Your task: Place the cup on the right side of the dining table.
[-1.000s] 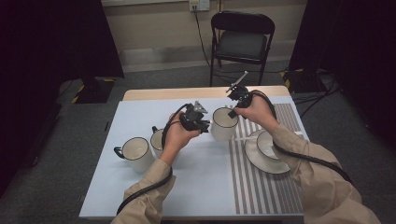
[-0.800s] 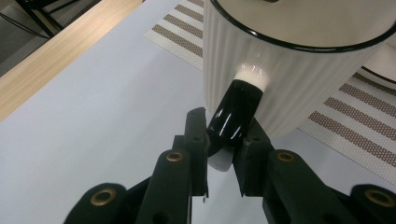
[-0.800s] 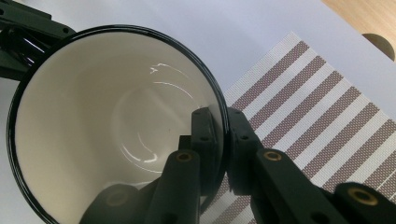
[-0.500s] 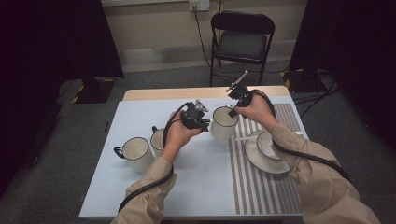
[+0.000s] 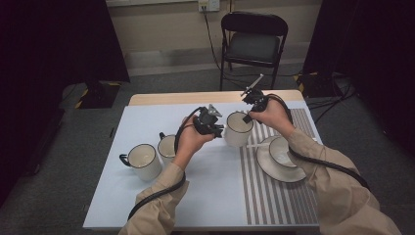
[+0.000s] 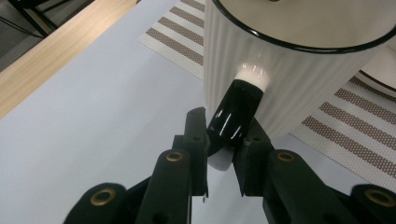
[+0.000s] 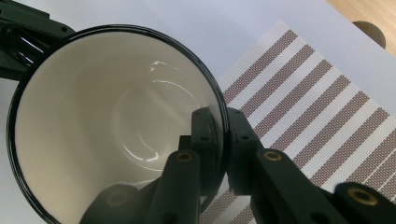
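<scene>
A white ribbed mug [image 5: 238,129] with a black rim stands at the middle of the table, at the edge of the striped placemat [image 5: 274,196]. My left gripper [image 5: 215,128] comes in from the mug's left and is shut on its glossy black handle [image 6: 236,112], which runs up to the ribbed wall [image 6: 299,65]. My right gripper [image 5: 248,116] reaches down from the far right and is shut on the mug's rim, one jaw inside and one outside [image 7: 219,126]. The mug's inside [image 7: 107,107] is empty.
Two more white mugs [image 5: 144,160] [image 5: 168,146] stand to the left on the pale blue table cover. A cup [image 5: 281,149] sits on a saucer [image 5: 274,169] on the placemat under my right forearm. A folding chair [image 5: 254,44] stands beyond the table's far edge.
</scene>
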Demonstrator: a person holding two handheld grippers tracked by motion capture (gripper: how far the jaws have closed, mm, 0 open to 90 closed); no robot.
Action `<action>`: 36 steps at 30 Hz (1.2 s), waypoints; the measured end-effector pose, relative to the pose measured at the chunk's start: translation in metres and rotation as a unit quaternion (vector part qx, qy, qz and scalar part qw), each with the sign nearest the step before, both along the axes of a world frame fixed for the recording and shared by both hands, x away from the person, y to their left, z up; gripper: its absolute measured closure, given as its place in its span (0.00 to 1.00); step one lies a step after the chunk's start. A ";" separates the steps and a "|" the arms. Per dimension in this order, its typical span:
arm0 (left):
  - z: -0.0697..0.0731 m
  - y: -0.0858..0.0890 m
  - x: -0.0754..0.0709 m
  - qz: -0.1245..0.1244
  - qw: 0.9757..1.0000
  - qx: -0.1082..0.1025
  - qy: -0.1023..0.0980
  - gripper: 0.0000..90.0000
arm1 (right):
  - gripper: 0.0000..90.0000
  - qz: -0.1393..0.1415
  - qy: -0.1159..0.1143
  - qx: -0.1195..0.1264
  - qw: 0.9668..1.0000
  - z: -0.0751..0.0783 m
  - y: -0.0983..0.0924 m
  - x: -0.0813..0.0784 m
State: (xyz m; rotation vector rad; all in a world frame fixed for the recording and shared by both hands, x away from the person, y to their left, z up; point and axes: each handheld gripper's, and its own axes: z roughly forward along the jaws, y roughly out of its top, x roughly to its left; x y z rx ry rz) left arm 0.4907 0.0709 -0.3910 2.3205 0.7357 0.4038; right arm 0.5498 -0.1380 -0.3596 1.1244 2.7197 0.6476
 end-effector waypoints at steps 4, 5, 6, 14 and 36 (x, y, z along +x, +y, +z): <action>0.000 -0.002 0.001 0.002 1.000 -0.002 0.002 0.86 | 0.93 -0.001 0.003 0.003 1.000 -0.001 -0.003 0.001; 0.000 -0.003 0.002 0.001 1.000 -0.002 0.001 0.86 | 0.93 -0.004 0.005 0.003 1.000 -0.001 -0.004 0.001; 0.000 -0.004 0.003 0.003 1.000 -0.002 0.001 0.86 | 0.93 -0.003 0.005 0.003 1.000 0.000 -0.005 0.002; -0.002 -0.008 0.006 0.000 1.000 -0.006 0.002 0.86 | 0.93 -0.008 0.008 0.001 1.000 -0.002 -0.009 0.004; -0.011 -0.022 0.013 -0.001 1.000 -0.013 0.006 0.86 | 0.93 -0.019 0.011 -0.011 1.000 -0.006 -0.022 0.009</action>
